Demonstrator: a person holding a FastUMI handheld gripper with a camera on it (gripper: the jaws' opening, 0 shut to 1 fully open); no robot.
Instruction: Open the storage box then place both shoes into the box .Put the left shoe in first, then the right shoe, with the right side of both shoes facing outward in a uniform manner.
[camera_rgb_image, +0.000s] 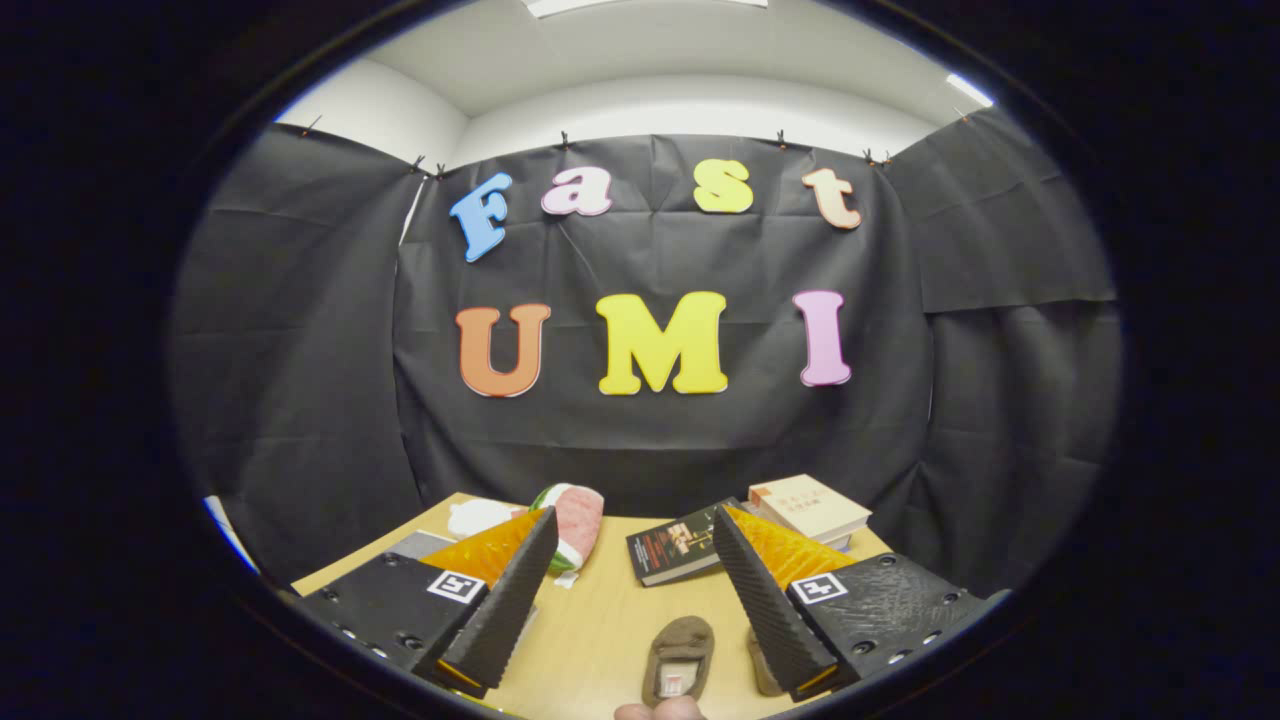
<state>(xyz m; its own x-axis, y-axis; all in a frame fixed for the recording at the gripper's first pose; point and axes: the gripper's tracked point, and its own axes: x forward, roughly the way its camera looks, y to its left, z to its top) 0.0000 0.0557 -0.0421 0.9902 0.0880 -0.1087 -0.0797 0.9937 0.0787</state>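
On the wooden table I saw a dark book, a pale book and a pink plush toy.

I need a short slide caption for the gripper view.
Open gripper above a wooden table, a brown slipper between its fingers, books beyond.

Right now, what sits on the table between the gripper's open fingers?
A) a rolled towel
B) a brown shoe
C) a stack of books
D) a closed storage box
B: the gripper is open and holds nothing, and a brown shoe lies on the wooden table between its fingers.
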